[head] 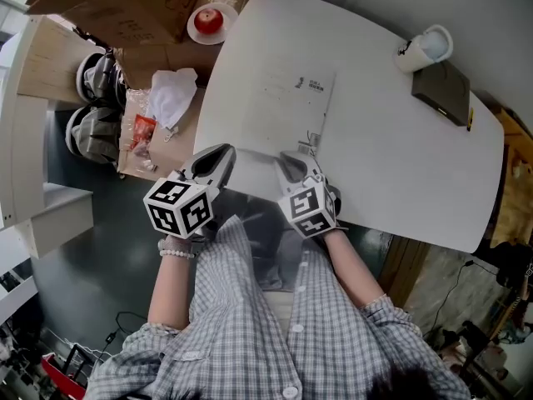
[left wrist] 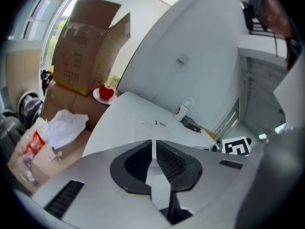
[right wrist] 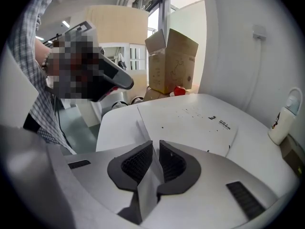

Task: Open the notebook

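A closed white notebook lies flat on the white table, with small print on its cover. It also shows in the left gripper view as the notebook and in the right gripper view as the notebook. My left gripper hangs just off the book's near left corner, its jaws shut with nothing between them. My right gripper is at the book's near edge. Only a thin slit shows between its jaws, and I see nothing gripped there. The book's near edge is hidden behind both grippers.
A white bottle and a dark flat box stand at the table's far right. Left of the table are cardboard boxes, a plate with a red apple and crumpled white paper. The person's checked shirt fills the near side.
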